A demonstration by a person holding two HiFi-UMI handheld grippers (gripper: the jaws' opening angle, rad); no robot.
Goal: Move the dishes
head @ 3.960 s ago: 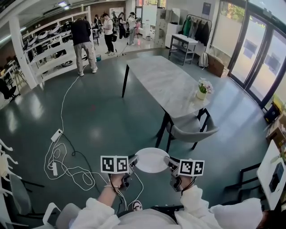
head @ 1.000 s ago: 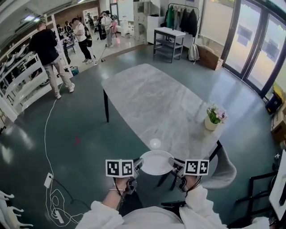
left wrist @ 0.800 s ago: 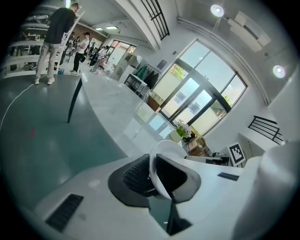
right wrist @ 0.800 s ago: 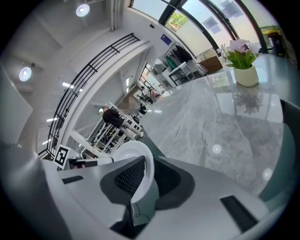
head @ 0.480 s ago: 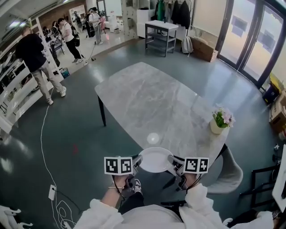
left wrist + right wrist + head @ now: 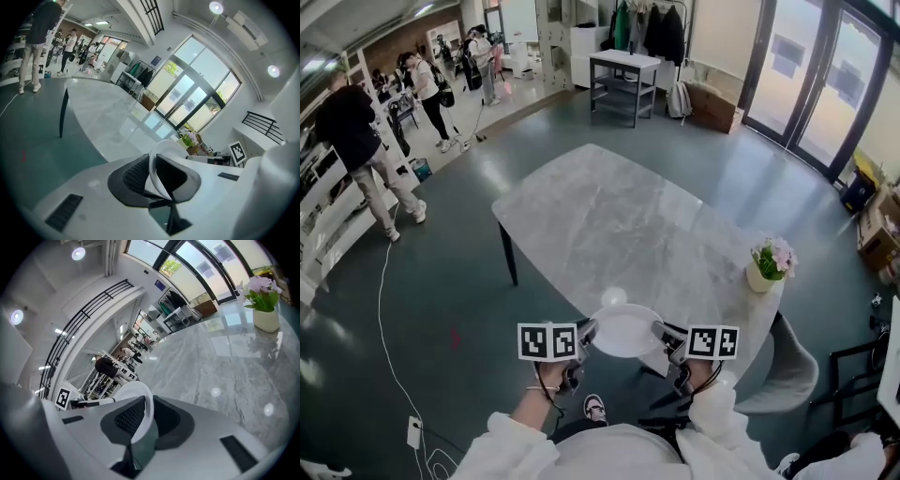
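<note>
A white round plate (image 6: pixel 625 331) hangs level between my two grippers, just over the near edge of a grey marble table (image 6: pixel 619 225). My left gripper (image 6: pixel 586 335) is shut on the plate's left rim, and the rim (image 6: pixel 157 168) shows clamped between its dark pads. My right gripper (image 6: pixel 660 337) is shut on the right rim, which stands white (image 6: pixel 143 404) between its pads. Each gripper's marker cube sits just behind it.
A white pot of pink flowers (image 6: pixel 769 262) stands at the table's right edge. A grey chair (image 6: pixel 787 366) is tucked by the near right corner. People (image 6: pixel 352 131) stand by white shelves at far left. A white cable (image 6: pixel 389 309) trails over the dark floor.
The plate and both grippers have come forward to the table's near edge; the table has slid closer beneath them. The grip on both rims is unchanged.
</note>
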